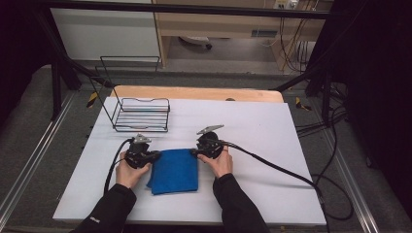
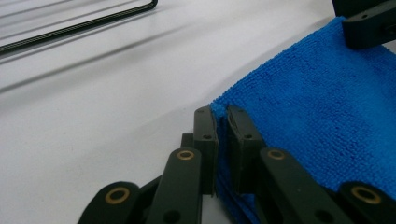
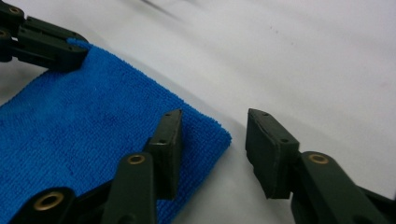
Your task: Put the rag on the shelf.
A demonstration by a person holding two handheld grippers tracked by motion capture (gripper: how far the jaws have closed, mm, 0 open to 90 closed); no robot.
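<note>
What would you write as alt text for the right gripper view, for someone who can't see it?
Two black jaws of the right gripper stand apart around the near corner of a folded blue cloth on a white table, one over the cloth, the other beside its edge. At the far corner, the left gripper pinches the cloth.

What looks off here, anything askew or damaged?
Nothing damaged or spilled. The folded blue cloth lies slightly askew on the table; the wire rack stands upright at the far left.
</note>
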